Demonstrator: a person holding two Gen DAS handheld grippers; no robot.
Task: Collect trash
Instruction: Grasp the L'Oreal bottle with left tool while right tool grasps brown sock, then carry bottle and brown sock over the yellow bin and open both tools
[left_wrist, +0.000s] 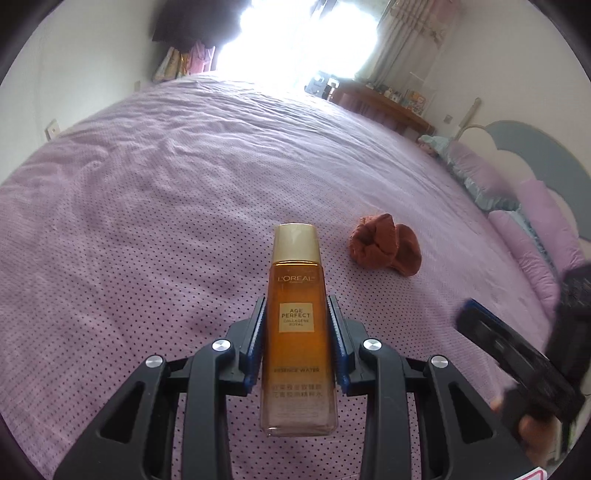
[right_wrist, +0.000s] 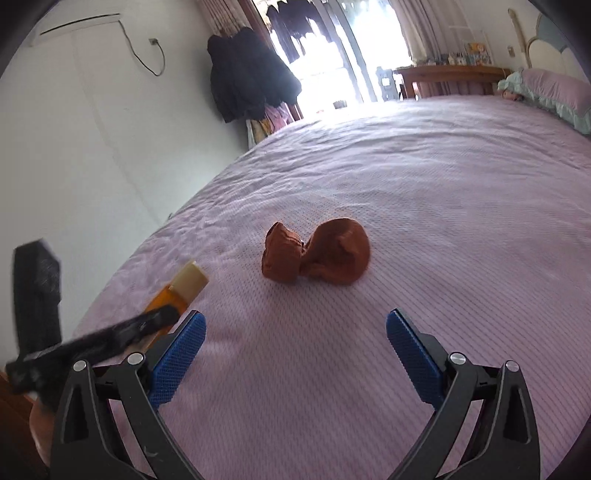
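Left claw: left claw (left_wrist: 297, 332) is closed on the amber bottle (left_wrist: 297, 332), its blue pads (left_wrist: 258, 339) pressing the bottle's two sides about midway up the body.
Amber bottle: gold cap (left_wrist: 296, 242) points toward 12 o'clock in the left wrist view; the label reads L'OREAL, AGE PERFECT and ESSENCE WATER; amber liquid fills the upper body and the lower end looks clear.
Bottle from the other side: in the right wrist view the bottle shows at 8 o'clock, pale cap toward the bed's middle, the left claw's dark finger across its body, motion-blurred.
Right claw: right claw (right_wrist: 295, 354) stands wide apart above the bed, with only bedspread between its blue pads (right_wrist: 179, 358).
Brown cloth: brown cloth (right_wrist: 316, 251) is a crumpled, two-lobed bundle lying on the bedspread at 12 o'clock from the right claw, well apart from its fingertips; in the left wrist view it lies at 1 o'clock, near the bottle's cap but apart from it.
Bed: purple dotted bedspread (left_wrist: 147, 221) is wrinkled toward the far side.
Pillows: purple pillows (left_wrist: 524, 229) line the headboard at 3 o'clock.
Window: bright window (left_wrist: 303, 37) glares at 12 o'clock.
Wall: dark coat (right_wrist: 251, 74) hangs at 11 o'clock in the right wrist view.
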